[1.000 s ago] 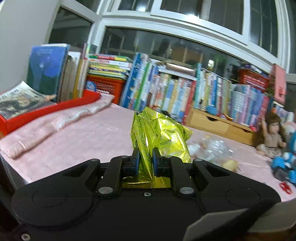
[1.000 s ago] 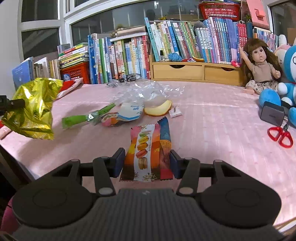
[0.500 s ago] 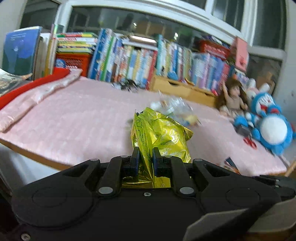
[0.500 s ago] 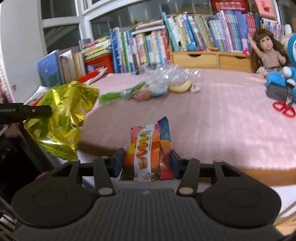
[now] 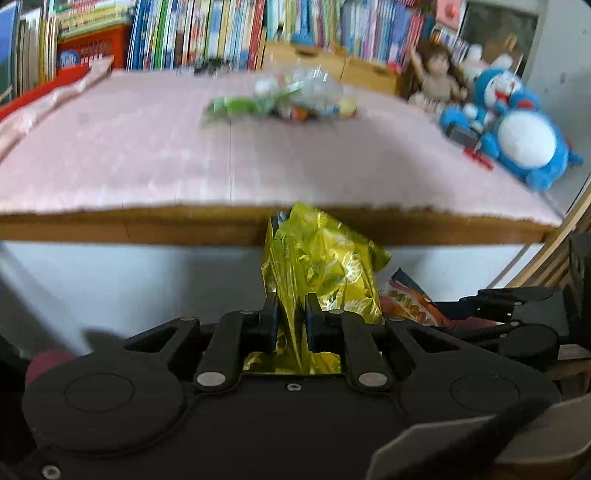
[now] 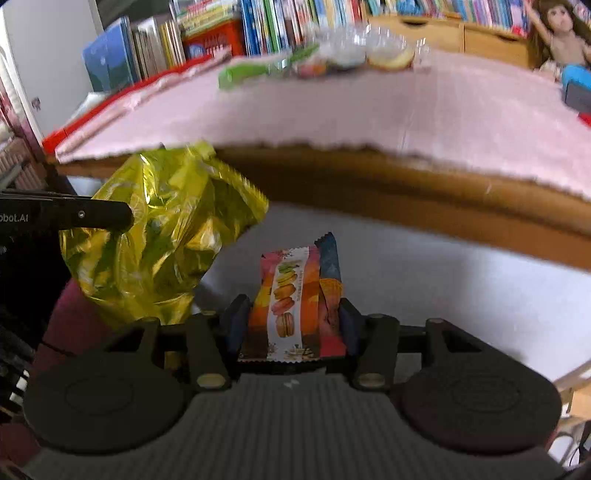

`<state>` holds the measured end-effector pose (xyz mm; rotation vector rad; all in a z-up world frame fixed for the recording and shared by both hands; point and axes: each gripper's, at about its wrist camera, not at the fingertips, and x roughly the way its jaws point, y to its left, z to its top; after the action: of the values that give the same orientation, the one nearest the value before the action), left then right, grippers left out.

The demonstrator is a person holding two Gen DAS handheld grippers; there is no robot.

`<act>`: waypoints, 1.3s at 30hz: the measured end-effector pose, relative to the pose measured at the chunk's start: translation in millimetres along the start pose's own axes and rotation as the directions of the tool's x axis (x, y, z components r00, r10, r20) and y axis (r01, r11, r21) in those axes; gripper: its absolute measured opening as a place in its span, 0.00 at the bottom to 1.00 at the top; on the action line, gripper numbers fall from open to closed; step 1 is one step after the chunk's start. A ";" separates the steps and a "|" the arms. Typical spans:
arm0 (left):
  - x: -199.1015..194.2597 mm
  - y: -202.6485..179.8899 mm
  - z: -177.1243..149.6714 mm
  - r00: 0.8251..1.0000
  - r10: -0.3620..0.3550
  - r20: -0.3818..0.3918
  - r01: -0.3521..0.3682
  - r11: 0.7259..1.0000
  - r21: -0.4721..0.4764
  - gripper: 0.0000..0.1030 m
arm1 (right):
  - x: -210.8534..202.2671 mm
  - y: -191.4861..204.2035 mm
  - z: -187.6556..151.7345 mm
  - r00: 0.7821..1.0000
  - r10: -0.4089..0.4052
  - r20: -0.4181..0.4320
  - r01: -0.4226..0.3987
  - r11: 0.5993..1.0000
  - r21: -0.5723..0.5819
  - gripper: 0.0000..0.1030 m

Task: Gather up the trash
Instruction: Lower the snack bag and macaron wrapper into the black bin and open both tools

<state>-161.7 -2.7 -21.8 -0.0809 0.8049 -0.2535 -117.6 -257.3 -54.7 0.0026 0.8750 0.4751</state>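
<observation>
- Indoor light is soft and even, moderately bright, with no clear source showing.
- Motion blur smears the far scene in both views: the books, the doll and the litter on the pink worktop lose their edges.
- Each gripper's black body close to the lens stays sharp.
- The yellow foil bag throws bright glints.
- Fisheye bending curves the worktop's front edge, and the corners darken.
- Shadow pools beneath the worktop.

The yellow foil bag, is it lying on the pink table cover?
No, the yellow foil bag hangs in the air below the table's edge, pinched between the left gripper's fingers.
</observation>
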 end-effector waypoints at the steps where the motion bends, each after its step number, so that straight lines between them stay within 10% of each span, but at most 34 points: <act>1: 6.2 -0.5 -3.1 1.000 0.006 -0.021 -0.006 1.000 -0.001 0.13 | 5.1 0.6 -3.7 1.000 -0.005 -0.019 0.005 1.000 -0.004 0.55; 17: 108.1 7.2 -35.3 0.935 0.048 -0.351 -0.051 0.999 0.001 0.14 | 65.4 3.6 -28.7 0.977 -0.004 -0.215 0.008 1.000 0.014 0.55; 39: 127.8 -1.0 -35.9 0.908 0.080 -0.412 -0.075 0.997 0.028 0.36 | 80.8 -13.6 -28.4 0.973 0.018 -0.230 -0.004 0.998 0.063 0.72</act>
<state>-102.8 -35.3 -136.2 0.0179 1.2265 -0.2013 -89.1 -242.4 -135.2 0.0090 1.1187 0.4646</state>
